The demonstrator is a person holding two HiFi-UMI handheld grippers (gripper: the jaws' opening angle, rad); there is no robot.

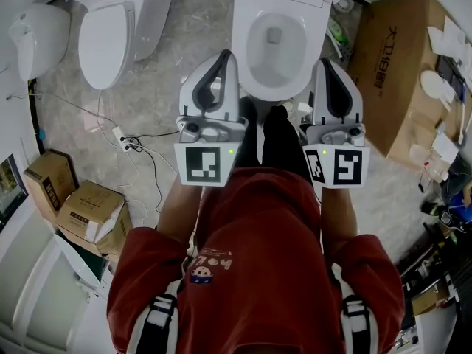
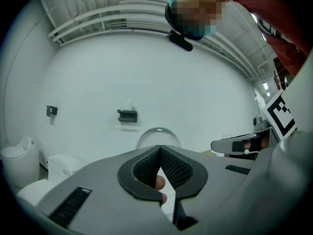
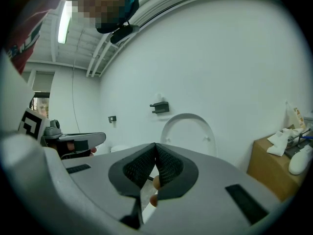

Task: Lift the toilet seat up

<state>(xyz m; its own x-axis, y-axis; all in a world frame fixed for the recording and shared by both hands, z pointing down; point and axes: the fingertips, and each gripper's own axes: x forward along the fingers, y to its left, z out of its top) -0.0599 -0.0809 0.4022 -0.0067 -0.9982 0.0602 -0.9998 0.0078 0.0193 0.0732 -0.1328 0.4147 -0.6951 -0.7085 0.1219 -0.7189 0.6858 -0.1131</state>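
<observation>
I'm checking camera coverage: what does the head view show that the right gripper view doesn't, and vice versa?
Only the head view: the toilet's open bowl from above, a second toilet with its lid down at the left, small cardboard boxes and cables on the floor. Only the right gripper view: a black bracket on the white wall, a ceiling light, and the right gripper's jaws together with nothing between them. Both: the toilet ahead, the big cardboard box to its right, and the left gripper.
</observation>
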